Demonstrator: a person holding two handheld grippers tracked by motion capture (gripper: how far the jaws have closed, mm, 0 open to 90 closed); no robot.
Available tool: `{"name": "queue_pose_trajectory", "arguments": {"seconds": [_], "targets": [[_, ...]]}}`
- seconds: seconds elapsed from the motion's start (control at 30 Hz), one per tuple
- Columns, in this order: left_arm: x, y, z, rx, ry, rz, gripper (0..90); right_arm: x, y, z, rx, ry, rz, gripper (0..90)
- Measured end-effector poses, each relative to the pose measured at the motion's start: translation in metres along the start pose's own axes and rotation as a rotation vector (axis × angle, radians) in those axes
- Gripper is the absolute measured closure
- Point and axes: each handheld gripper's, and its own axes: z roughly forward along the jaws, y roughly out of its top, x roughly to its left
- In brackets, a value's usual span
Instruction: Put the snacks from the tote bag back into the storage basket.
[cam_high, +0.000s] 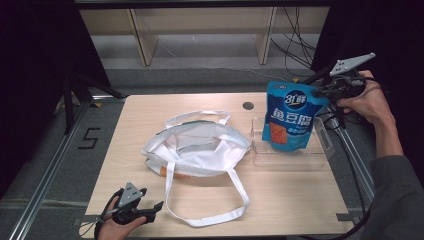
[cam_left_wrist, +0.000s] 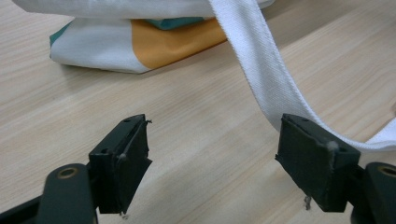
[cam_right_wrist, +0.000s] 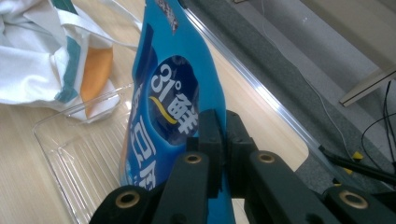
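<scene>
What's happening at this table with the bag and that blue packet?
A person is working with a hand-held gripper in each hand. The right gripper has its fingers pinched shut on the top edge of a blue snack pouch, holding it upright over a clear plastic tray. A white tote bag lies open beside the tray. The left gripper rests open near the bag's strap, holding nothing.

One white tote bag (cam_high: 197, 150) with two straps is lying left of the single clear plastic tray (cam_high: 320, 152). One blue snack pouch (cam_high: 292, 117) is hanging over that tray. Two grippers are showing.
</scene>
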Motion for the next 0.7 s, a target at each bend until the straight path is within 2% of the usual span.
{"name": "queue_pose_trajectory", "arguments": {"seconds": [0.07,0.17,0.3,0.37,0.43,0.5,0.7], "targets": [[-0.0001,0.0000,0.0001,0.001,-0.001,0.001,24.2,-0.0003,0.0018,-0.0006,-0.014,-0.020,-0.021,88.9],[0.0004,0.0001,-0.0006,0.009,-0.011,0.012,24.2,-0.0004,0.0034,-0.0014,0.007,-0.043,-0.019,89.0],[0.0005,0.0001,-0.0006,0.010,-0.009,0.013,24.6,0.0014,0.0058,-0.0009,0.017,-0.035,-0.067,90.0],[0.0006,0.0000,-0.0003,0.007,-0.012,0.013,24.6,0.0016,0.0069,-0.0010,0.039,-0.046,-0.076,90.0],[0.0004,-0.0001,-0.0004,0.008,-0.012,0.014,24.7,0.0008,0.0077,0.0003,0.059,-0.077,-0.094,90.0],[0.0003,-0.0001,-0.0004,0.004,-0.011,0.012,24.7,0.0001,0.0085,0.0013,0.056,-0.069,-0.105,90.0],[0.0003,0.0001,-0.0009,0.009,-0.013,0.014,25.0,-0.0036,0.0079,0.0032,0.082,-0.112,-0.112,88.5]]}}
